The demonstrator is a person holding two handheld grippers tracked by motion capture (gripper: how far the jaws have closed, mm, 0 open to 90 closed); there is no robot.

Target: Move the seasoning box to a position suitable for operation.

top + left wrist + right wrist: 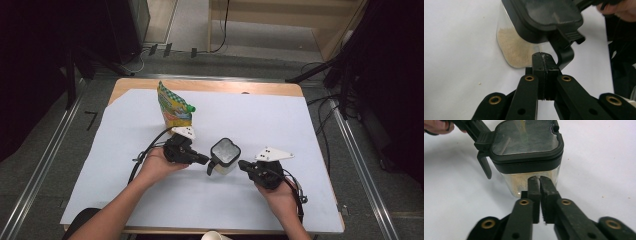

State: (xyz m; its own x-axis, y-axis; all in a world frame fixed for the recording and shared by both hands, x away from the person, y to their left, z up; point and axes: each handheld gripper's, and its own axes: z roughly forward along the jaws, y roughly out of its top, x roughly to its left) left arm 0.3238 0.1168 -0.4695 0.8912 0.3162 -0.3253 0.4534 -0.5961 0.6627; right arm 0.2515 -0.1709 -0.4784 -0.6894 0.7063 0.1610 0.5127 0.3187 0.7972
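Observation:
A clear square container (224, 155) with a black lid and a black side handle stands mid-table, with beige granules in its lower part (516, 47). My left gripper (205, 160) comes in from the left. Its jaws are shut with nothing between them, and the tips (544, 61) sit right by the handle (565, 53). My right gripper (241, 164) is on the container's other side, also shut and empty. Its tips (539, 185) are close against the clear wall below the lid (526, 150). Whether either gripper touches the container I cannot tell.
A colourful pouch (174, 107) with a green cap stands upright behind the left gripper. A white sheet (260, 120) covers most of the wooden table. A paper cup rim (215, 236) shows at the near edge. Dark stands and cables flank the table.

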